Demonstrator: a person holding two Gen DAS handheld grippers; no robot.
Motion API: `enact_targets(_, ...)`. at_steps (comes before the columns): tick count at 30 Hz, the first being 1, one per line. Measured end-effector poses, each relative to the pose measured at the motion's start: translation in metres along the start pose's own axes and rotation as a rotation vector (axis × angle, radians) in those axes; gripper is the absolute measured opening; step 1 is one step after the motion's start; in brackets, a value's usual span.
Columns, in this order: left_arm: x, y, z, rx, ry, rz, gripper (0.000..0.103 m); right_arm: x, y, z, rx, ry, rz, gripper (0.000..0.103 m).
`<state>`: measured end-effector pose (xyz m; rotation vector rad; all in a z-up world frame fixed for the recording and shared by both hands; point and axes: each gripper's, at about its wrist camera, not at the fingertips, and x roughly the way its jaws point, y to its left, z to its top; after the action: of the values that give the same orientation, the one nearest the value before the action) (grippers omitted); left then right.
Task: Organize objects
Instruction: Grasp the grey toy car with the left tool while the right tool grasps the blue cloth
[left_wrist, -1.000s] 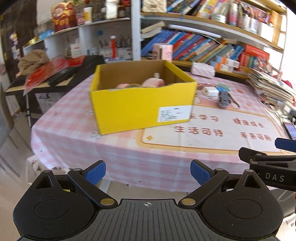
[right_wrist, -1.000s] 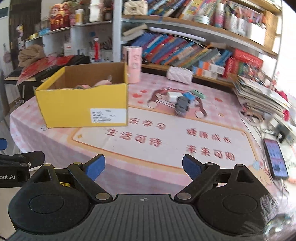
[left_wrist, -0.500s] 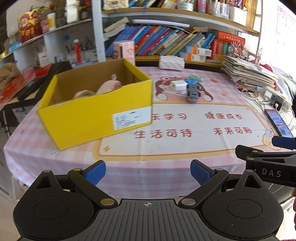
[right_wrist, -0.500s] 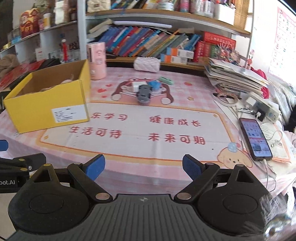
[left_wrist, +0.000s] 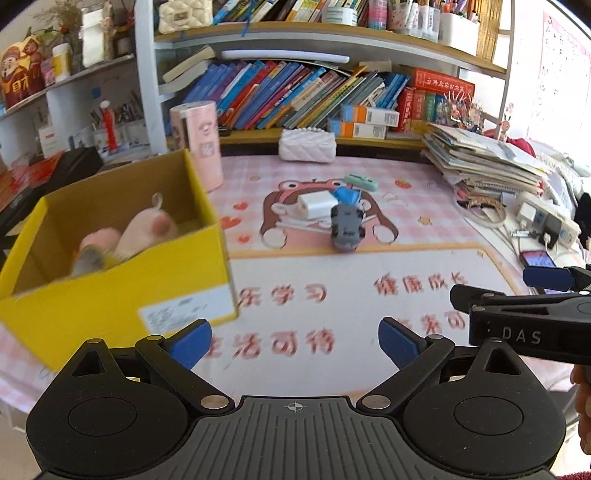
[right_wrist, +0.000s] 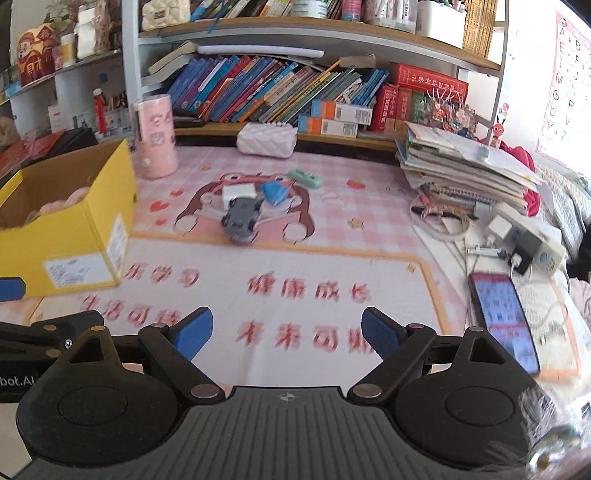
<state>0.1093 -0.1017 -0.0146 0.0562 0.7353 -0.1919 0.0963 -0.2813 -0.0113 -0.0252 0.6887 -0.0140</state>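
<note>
A yellow cardboard box (left_wrist: 110, 288) stands at the table's left with pink soft items (left_wrist: 144, 230) inside; it also shows in the right wrist view (right_wrist: 70, 236). A small pile lies mid-table: a grey folded drone-like gadget (left_wrist: 346, 226), a white charger (left_wrist: 317, 205), a blue item (left_wrist: 347, 194) and a green case (left_wrist: 361, 181). The same gadget shows in the right wrist view (right_wrist: 242, 218). My left gripper (left_wrist: 294, 341) is open and empty over the near table edge. My right gripper (right_wrist: 287, 332) is open and empty beside it.
A pink tube (left_wrist: 197, 144) stands behind the box. A white quilted pouch (left_wrist: 307, 146) lies at the back. A stack of books (right_wrist: 465, 162), a power strip (right_wrist: 524, 240) and a phone (right_wrist: 502, 325) sit at the right. Bookshelves line the back.
Both grippers have moved forward and to the right over the table. The box has slid to the left of both views and the pile in the middle appears closer. Both stay open.
</note>
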Motion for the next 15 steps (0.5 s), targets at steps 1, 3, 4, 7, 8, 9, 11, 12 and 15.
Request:
enact_targets(1, 0.007, -0.004, 0.005, -0.003, 0.000, 0.001, 0.097, 0.005, -0.006, 0.005, 0.005, -0.002, 0.001, 0.086)
enact_targets(3, 0.019, -0.010, 0.014, -0.008, 0.000, 0.005, 0.095, 0.015, -0.016, 0.014, 0.013, -0.002, 0.005, 0.082)
enact_targets(4, 0.025, -0.014, 0.019, -0.011, 0.002, 0.007, 0.094, 0.021, -0.023, 0.019, 0.017, -0.003, 0.009, 0.081)
enact_targets(7, 0.043, -0.023, 0.031, -0.018, 0.010, 0.017, 0.087, 0.036, -0.040, 0.034, 0.031, -0.003, 0.022, 0.078)
enact_targets(8, 0.048, -0.026, 0.034, -0.018, 0.014, 0.022, 0.086, 0.042, -0.045, 0.038, 0.035, -0.003, 0.026, 0.078)
enact_targets(9, 0.054, -0.029, 0.038, -0.018, 0.018, 0.028, 0.085, 0.046, -0.049, 0.042, 0.036, -0.003, 0.031, 0.078)
enact_targets(11, 0.066, -0.035, 0.046, -0.011, 0.023, 0.039, 0.082, 0.056, -0.057, 0.051, 0.031, -0.006, 0.040, 0.077)
enact_targets(12, 0.072, -0.039, 0.050, -0.008, 0.025, 0.043, 0.082, 0.061, -0.060, 0.055, 0.026, -0.007, 0.044, 0.076)
enact_targets(15, 0.092, -0.050, 0.061, 0.004, 0.027, 0.056, 0.080, 0.077, -0.068, 0.069, 0.020, -0.015, 0.057, 0.076)
